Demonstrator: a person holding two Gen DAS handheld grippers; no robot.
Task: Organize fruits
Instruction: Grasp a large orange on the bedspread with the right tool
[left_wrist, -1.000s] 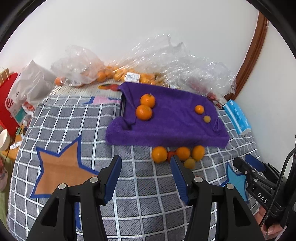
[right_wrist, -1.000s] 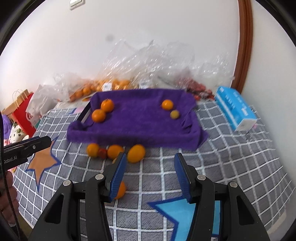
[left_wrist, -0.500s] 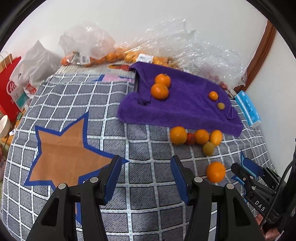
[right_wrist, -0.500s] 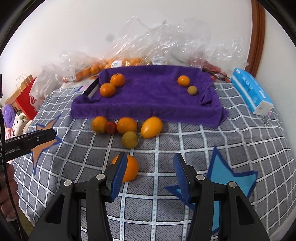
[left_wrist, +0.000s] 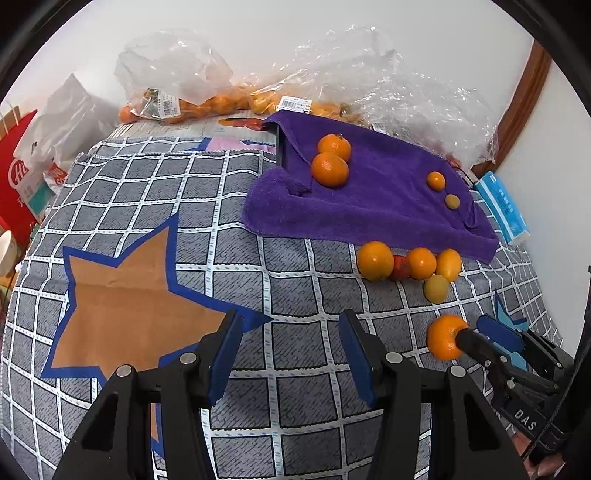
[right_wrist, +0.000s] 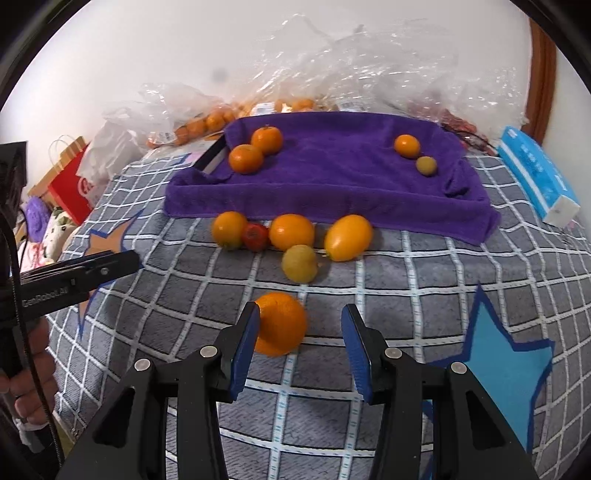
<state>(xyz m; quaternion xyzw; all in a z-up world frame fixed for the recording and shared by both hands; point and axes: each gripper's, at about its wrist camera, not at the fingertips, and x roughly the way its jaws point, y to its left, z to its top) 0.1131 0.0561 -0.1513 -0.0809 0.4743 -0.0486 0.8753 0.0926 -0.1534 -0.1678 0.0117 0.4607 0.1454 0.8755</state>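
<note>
Lowered, right gripper (right_wrist: 297, 345) jaws closing, still apart around lone orange (right_wrist: 280, 323).

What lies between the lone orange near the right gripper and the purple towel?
In the right wrist view, the lone orange and purple towel are separated by checked cloth and a cluster of five fruits.

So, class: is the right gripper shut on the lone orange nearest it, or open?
Open. The right gripper has just been closing, with the lone orange beside its left finger, but a clear gap remains to the other pad.
</note>
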